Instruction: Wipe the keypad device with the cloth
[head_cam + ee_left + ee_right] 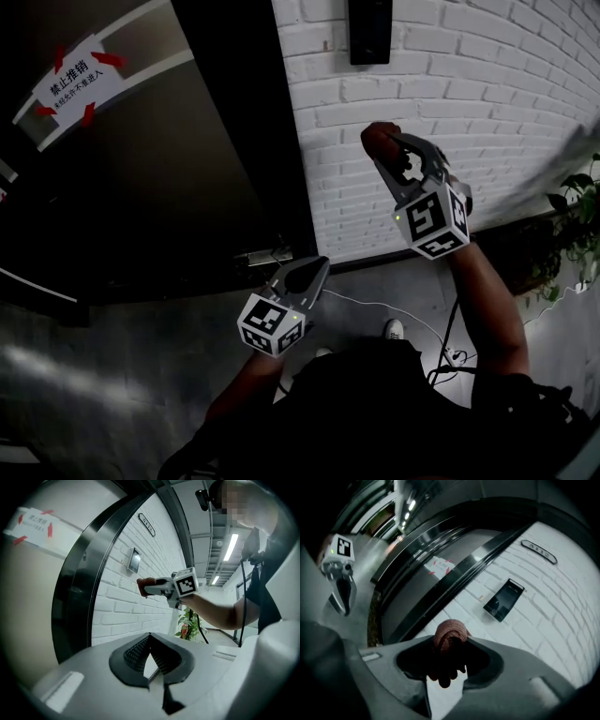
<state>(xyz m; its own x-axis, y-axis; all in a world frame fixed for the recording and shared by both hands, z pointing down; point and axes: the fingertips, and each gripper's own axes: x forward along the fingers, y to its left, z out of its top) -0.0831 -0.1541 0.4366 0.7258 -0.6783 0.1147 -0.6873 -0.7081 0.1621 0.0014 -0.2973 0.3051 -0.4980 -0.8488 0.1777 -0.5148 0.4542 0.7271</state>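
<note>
The black keypad device (369, 31) is mounted high on the white brick wall (487, 103); it also shows as a dark slab, the keypad device (504, 600), and small and far, the keypad device (134, 560). My right gripper (386, 142) is raised towards the wall, below the device and apart from it, shut on a bunched reddish-brown cloth (449, 638), the cloth (380, 139). My left gripper (305, 275) hangs low by the door frame, its jaws shut with nothing between them (151, 646).
A dark door (159, 169) with a white taped notice (77, 80) stands left of the wall. A potted plant (577, 220) is at the right. White cables (412, 323) trail on the grey floor near a shoe.
</note>
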